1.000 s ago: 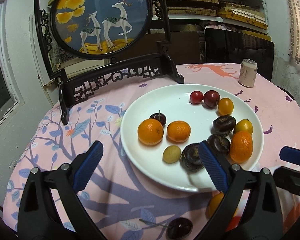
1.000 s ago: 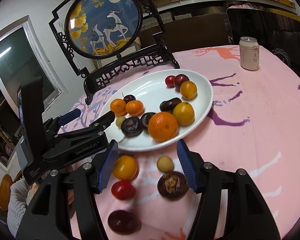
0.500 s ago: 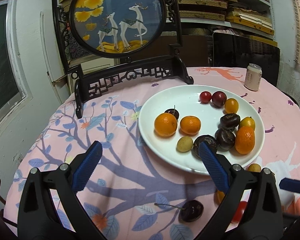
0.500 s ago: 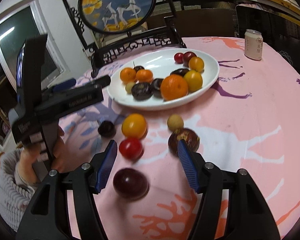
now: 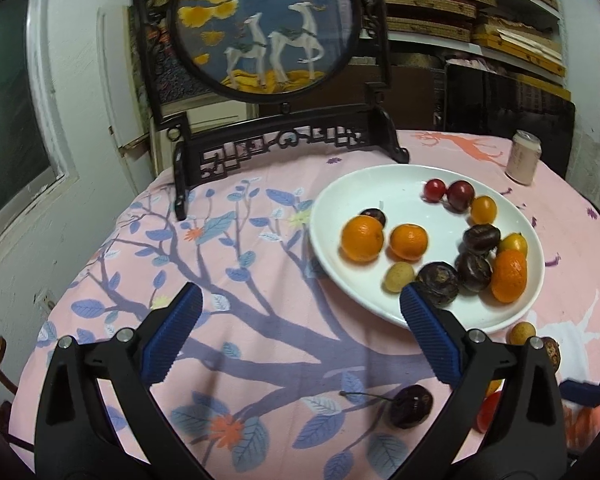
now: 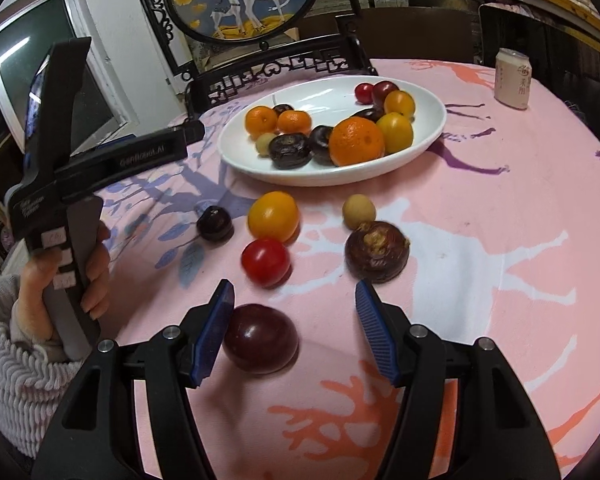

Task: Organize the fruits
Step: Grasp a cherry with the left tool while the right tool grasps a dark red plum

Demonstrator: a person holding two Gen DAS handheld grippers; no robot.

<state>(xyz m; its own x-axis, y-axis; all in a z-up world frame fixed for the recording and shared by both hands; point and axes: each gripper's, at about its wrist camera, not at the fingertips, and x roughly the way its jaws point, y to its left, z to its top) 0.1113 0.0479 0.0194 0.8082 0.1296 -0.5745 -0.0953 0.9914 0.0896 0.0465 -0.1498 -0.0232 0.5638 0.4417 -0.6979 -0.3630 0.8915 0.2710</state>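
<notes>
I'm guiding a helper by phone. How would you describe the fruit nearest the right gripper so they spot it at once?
Start at the white plate on the pink tablecloth, then come toward the loose fruits in front of it. Nearest of all, beside the left finger of the open right gripper, lies a plum. It is smooth, dark maroon, without a stem, and larger than the red tomato behind it.

The white plate (image 6: 428, 136) looks glossy and smooth; the pink tablecloth (image 6: 480, 208) is matt printed cloth; the dark plum (image 6: 260, 338) has shiny skin.
</notes>
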